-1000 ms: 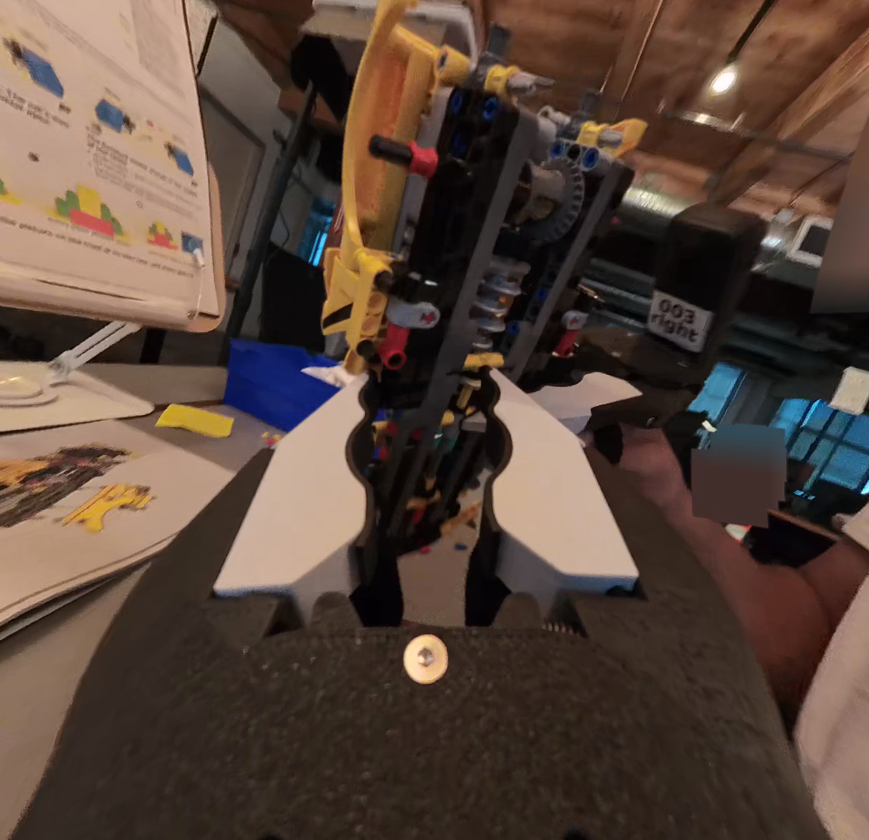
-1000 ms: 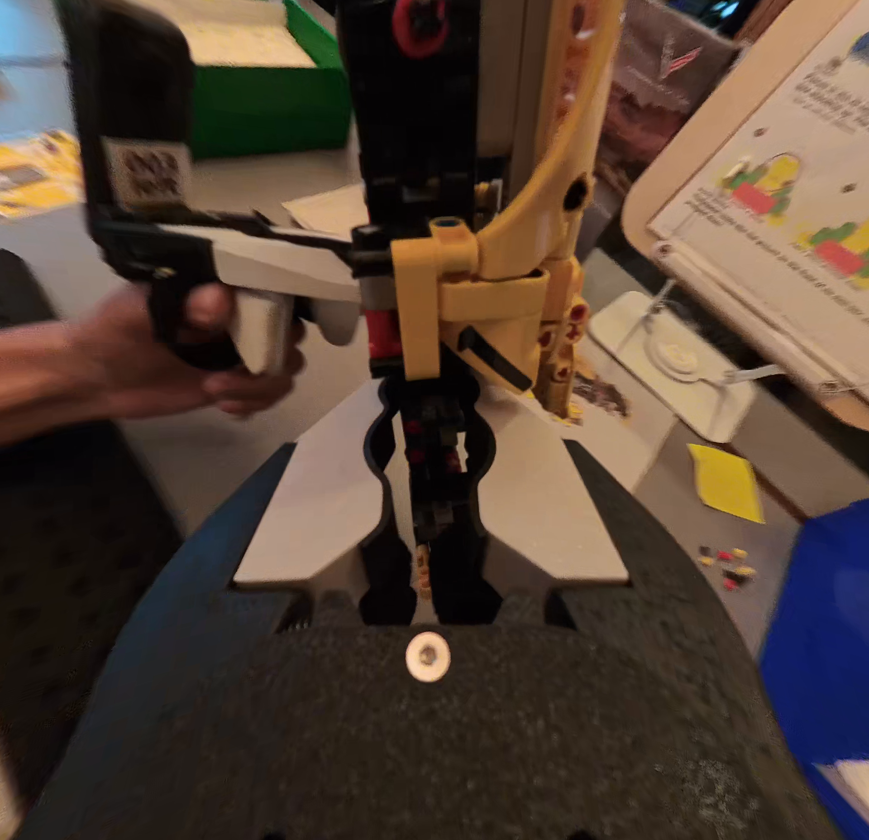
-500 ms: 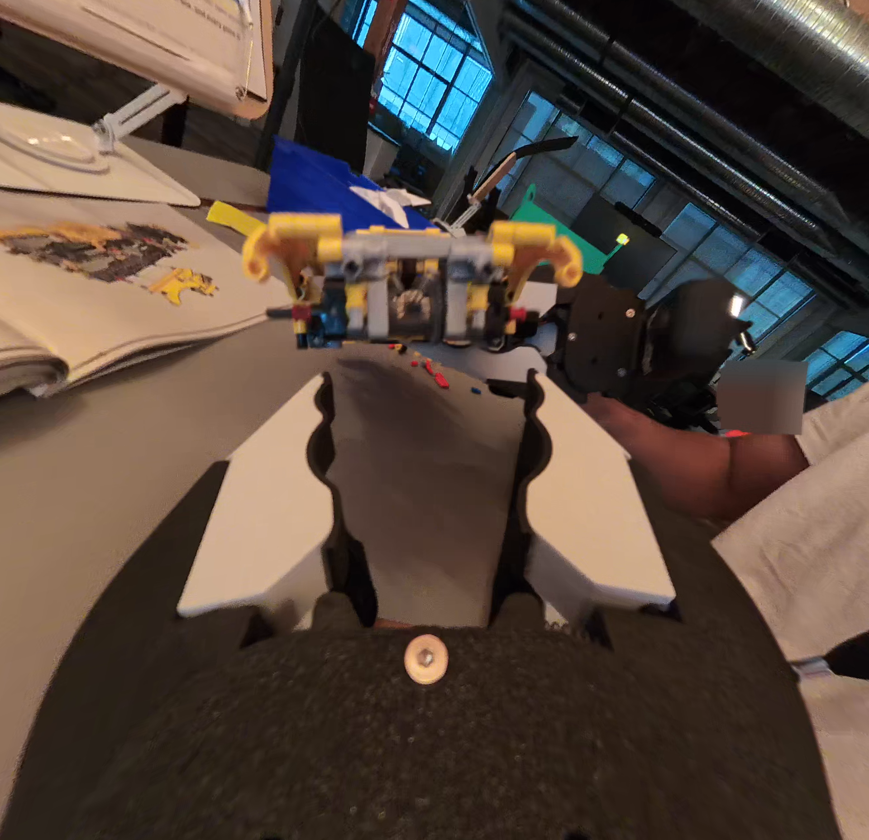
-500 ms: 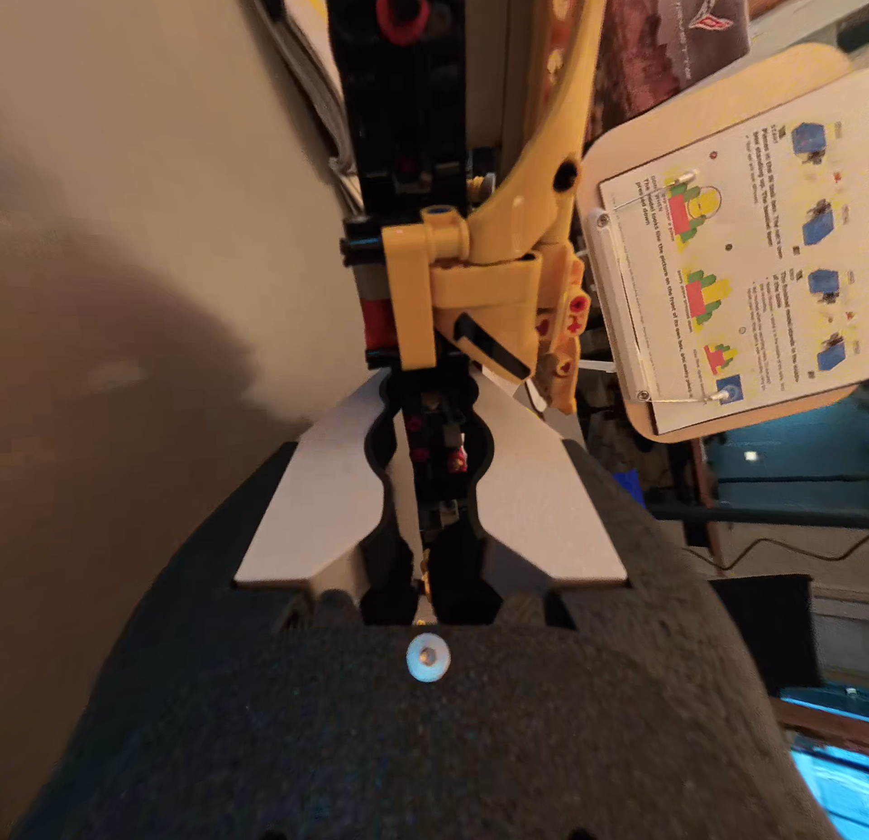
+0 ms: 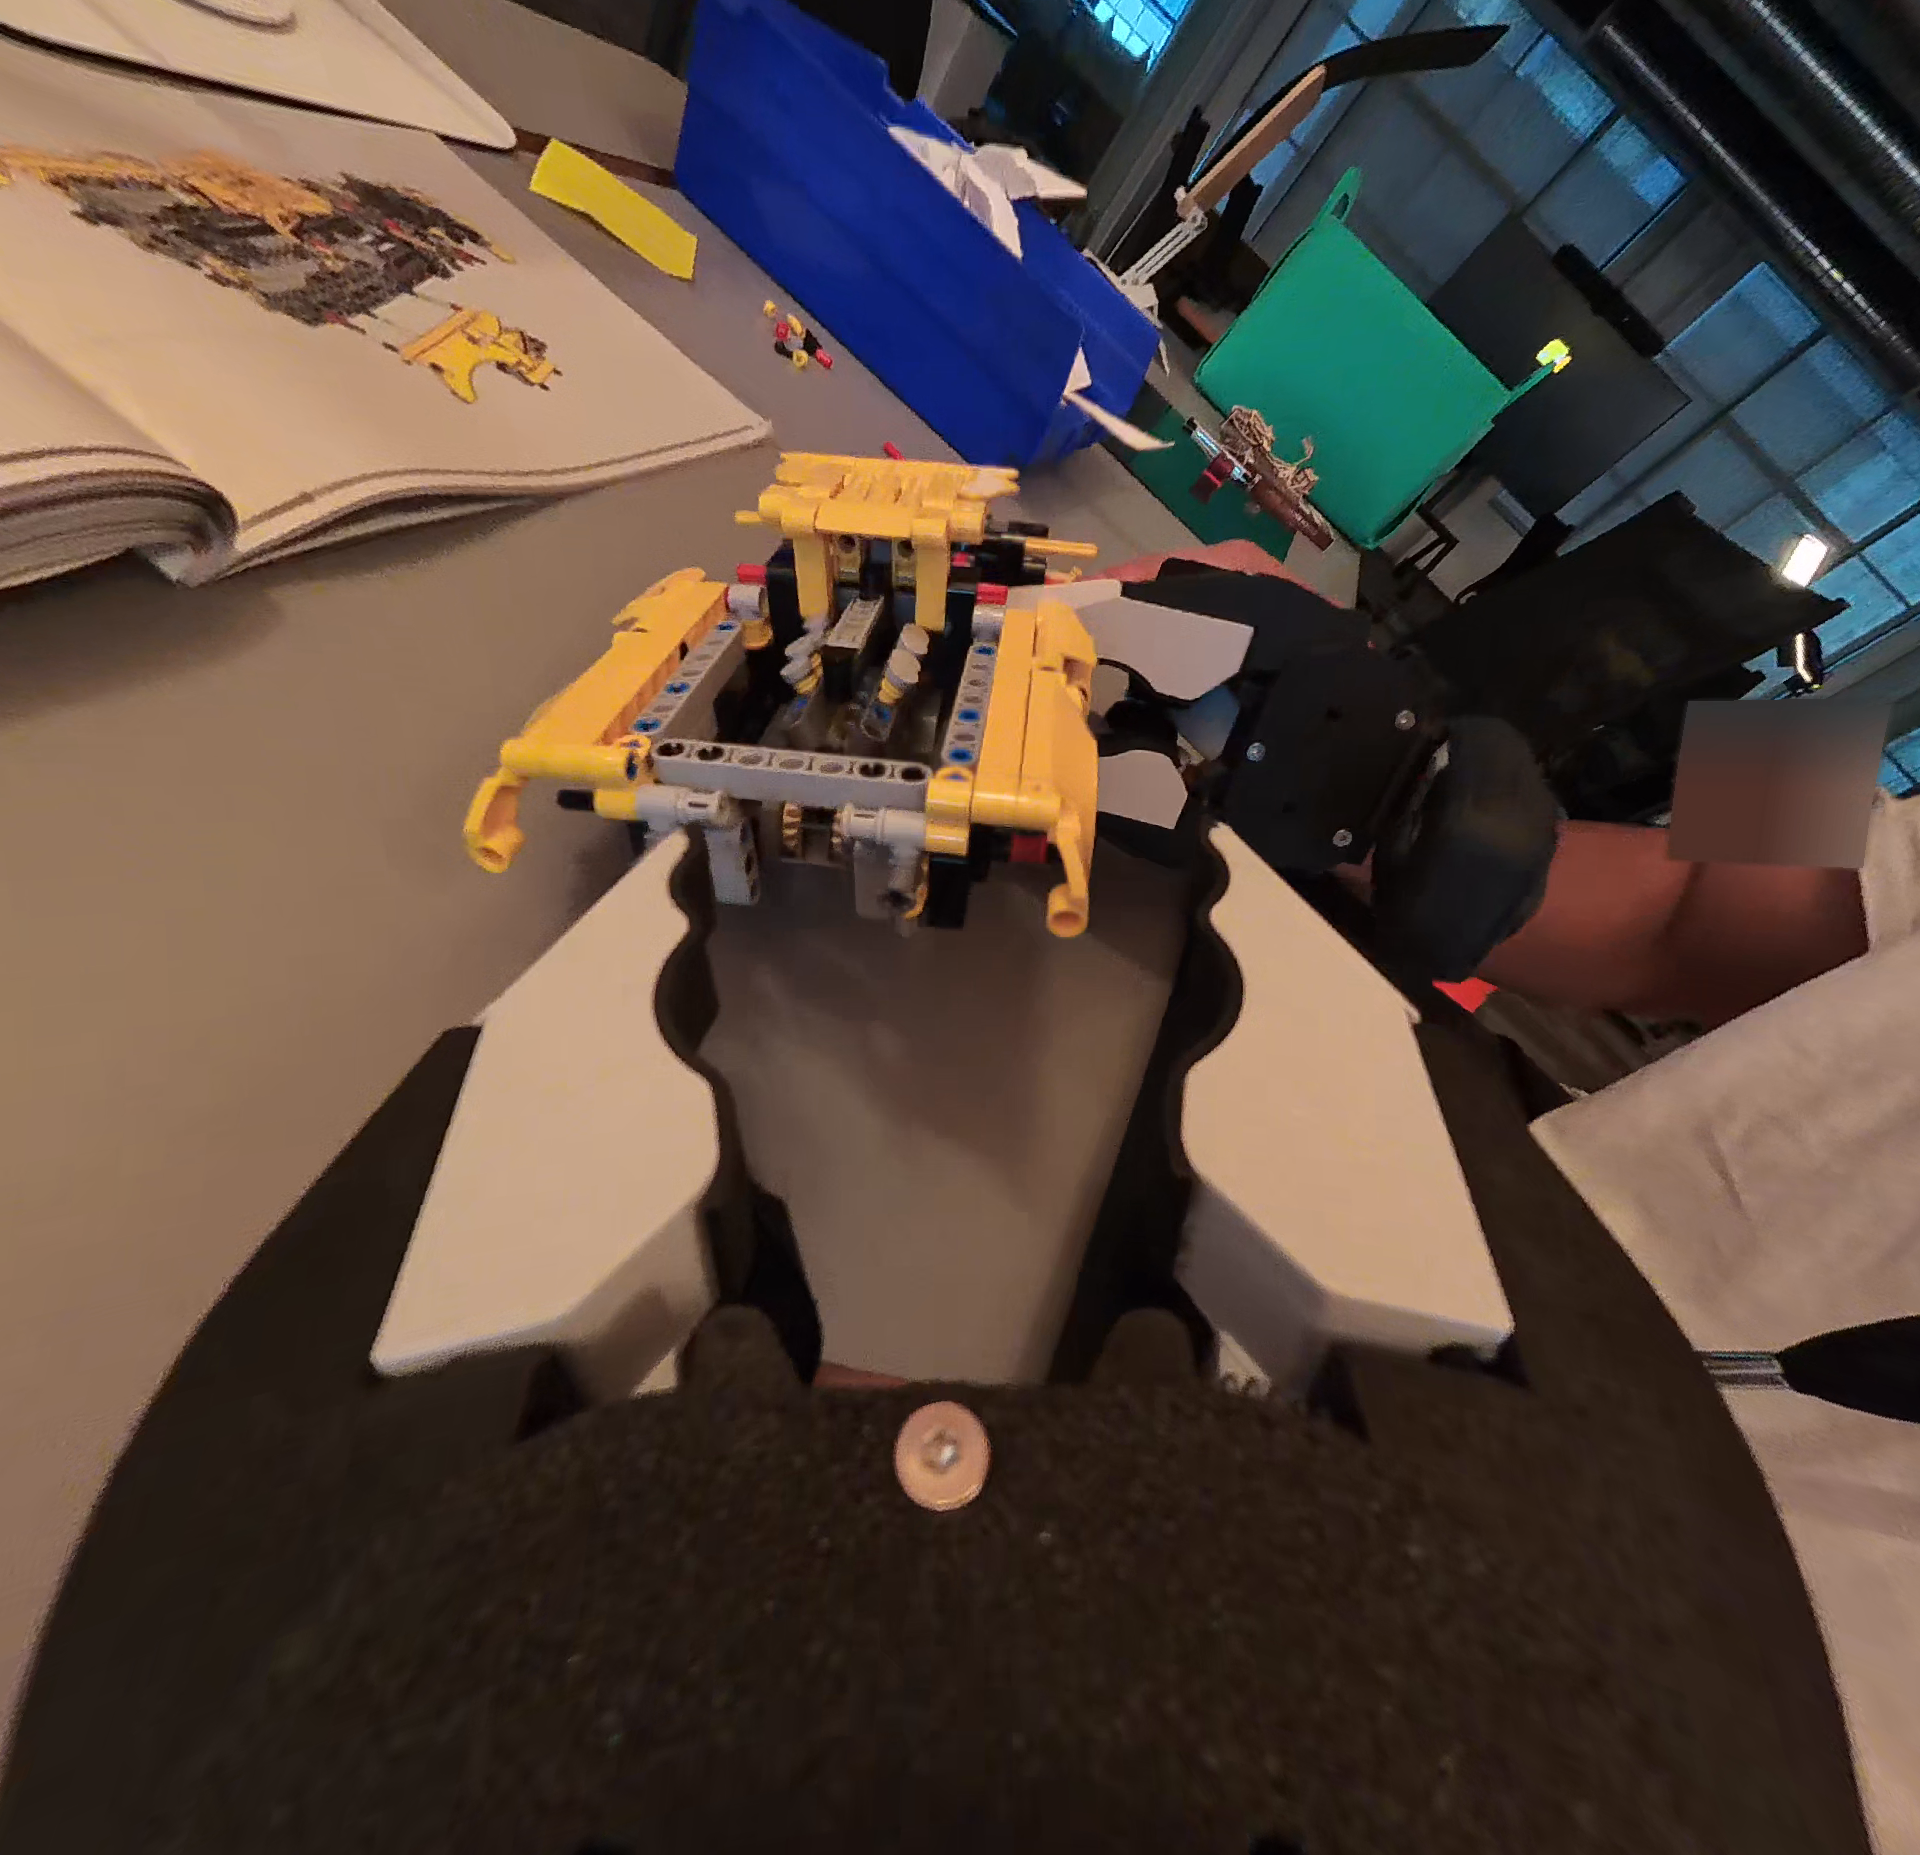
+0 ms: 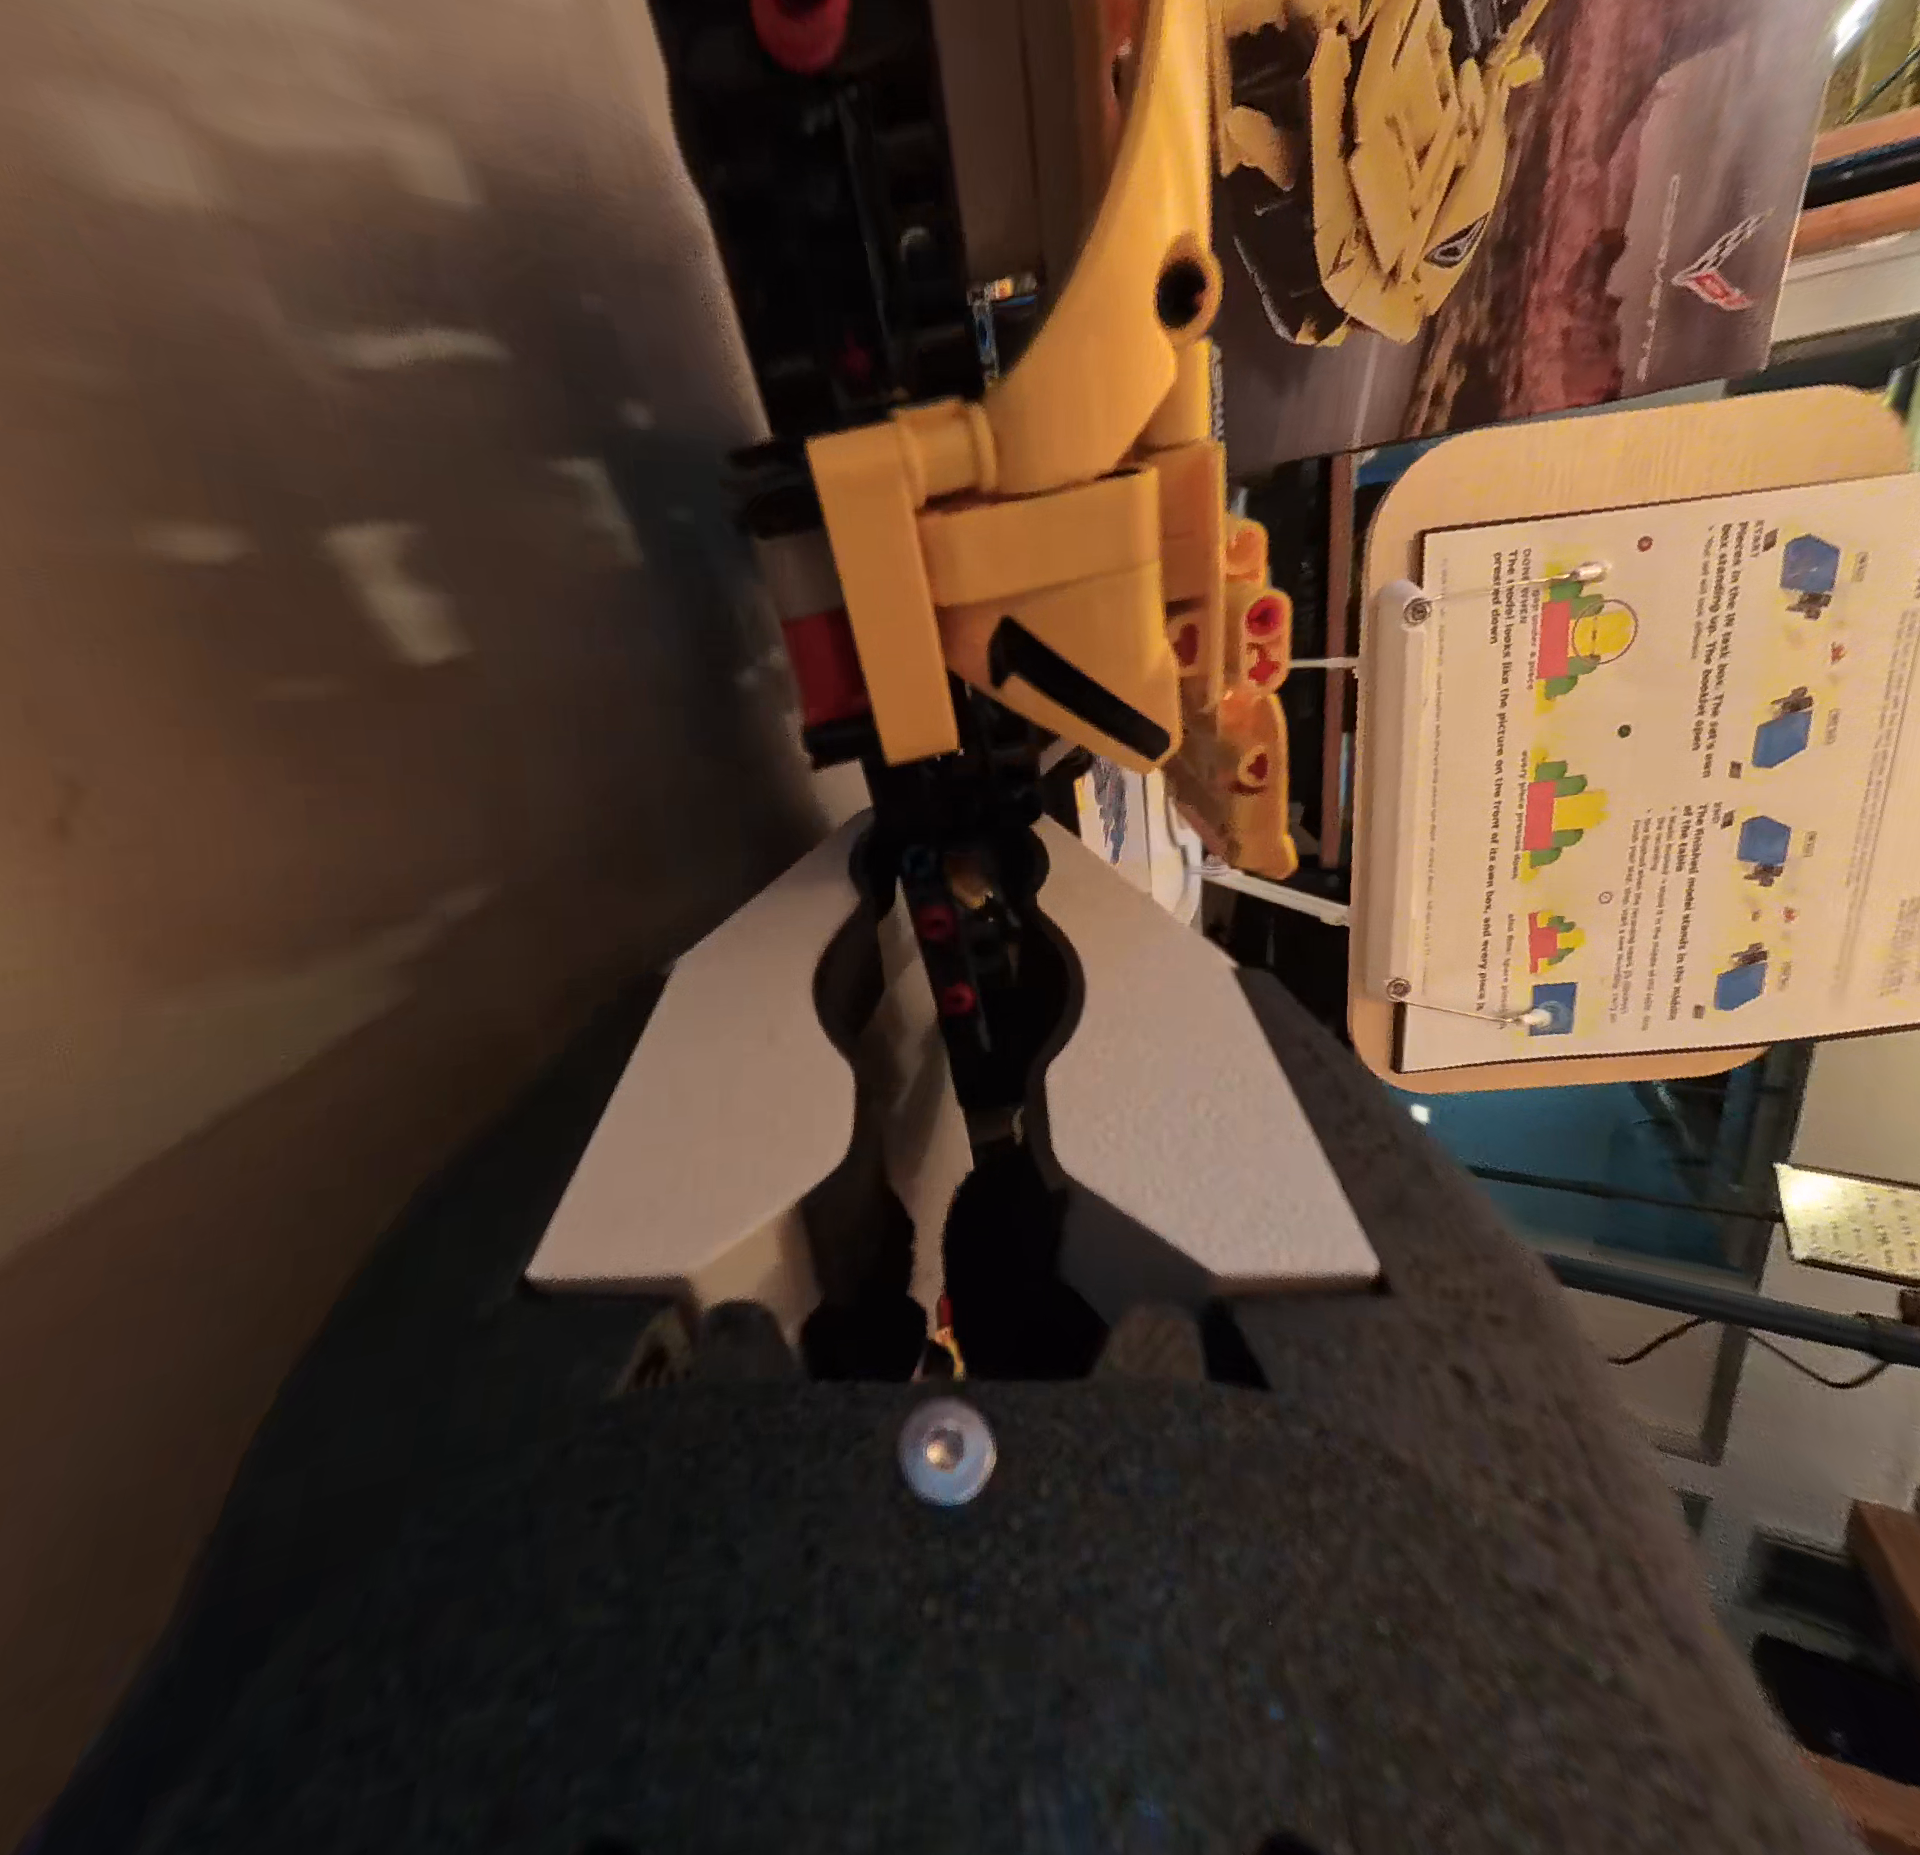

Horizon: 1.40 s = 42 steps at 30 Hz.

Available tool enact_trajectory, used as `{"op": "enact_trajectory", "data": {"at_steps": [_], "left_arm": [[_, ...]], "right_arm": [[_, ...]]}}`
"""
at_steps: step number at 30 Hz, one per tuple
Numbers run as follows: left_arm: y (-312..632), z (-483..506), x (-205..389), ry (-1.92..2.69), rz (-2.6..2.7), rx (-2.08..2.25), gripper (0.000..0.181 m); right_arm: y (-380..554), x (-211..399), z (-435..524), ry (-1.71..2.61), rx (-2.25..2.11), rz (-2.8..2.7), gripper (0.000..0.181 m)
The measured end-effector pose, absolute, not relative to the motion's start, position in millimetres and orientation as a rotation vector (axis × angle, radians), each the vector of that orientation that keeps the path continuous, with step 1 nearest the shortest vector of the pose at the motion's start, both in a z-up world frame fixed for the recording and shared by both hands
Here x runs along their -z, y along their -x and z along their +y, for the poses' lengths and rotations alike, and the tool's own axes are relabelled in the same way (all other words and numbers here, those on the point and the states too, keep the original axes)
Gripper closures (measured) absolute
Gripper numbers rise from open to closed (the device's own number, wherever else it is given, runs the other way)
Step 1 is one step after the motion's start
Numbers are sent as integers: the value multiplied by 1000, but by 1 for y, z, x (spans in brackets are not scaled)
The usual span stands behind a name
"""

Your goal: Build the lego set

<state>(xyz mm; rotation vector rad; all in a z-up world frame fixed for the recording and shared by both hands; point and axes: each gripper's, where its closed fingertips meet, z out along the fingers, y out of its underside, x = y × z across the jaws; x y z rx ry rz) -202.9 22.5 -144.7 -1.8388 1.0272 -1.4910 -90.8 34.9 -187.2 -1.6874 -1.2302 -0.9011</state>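
While right gripper (image 6: pixel 951 974) clamps lego model (image 5: pixel 831 704), left gripper (image 5: pixel 940 932) fingers (image 5: pixel 582 1109) gape just short.

Left claw (image 5: pixel 940 870) off model (image 5: pixel 831 693).

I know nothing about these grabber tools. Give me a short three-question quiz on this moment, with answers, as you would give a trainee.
1. True or false: the left gripper is open and empty.
2. Which gripper holds the yellow and black lego model?
3. The blue bin lies: A) nearer than the model, B) beyond it, C) under the open instruction book.

Key
1. True.
2. The right gripper; it is shut on the model.
3. B.
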Motion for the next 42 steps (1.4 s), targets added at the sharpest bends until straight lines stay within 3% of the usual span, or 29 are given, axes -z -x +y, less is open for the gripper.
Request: {"op": "enact_trajectory", "data": {"at_steps": [6, 14, 27, 31, 42], "left_arm": [[202, 10, 168, 1877, 1151, 1422, 119], [198, 0, 163, 1735, 1282, 1310, 133], [197, 12, 168, 1661, 1325, 1085, 138], [202, 6, 163, 1636, 1349, 1090, 155], [198, 2, 173, 1667, 1427, 1129, 146]], "right_arm": [[89, 193, 33, 1587, 979, -1265, 162], [86, 198, 37, 1469, 1049, -1285, 164], [86, 209, 41, 1460, 1096, -1349, 162], [85, 209, 41, 1480, 1099, -1382, 162], [84, 207, 42, 1436, 1134, -1435, 162]]}}
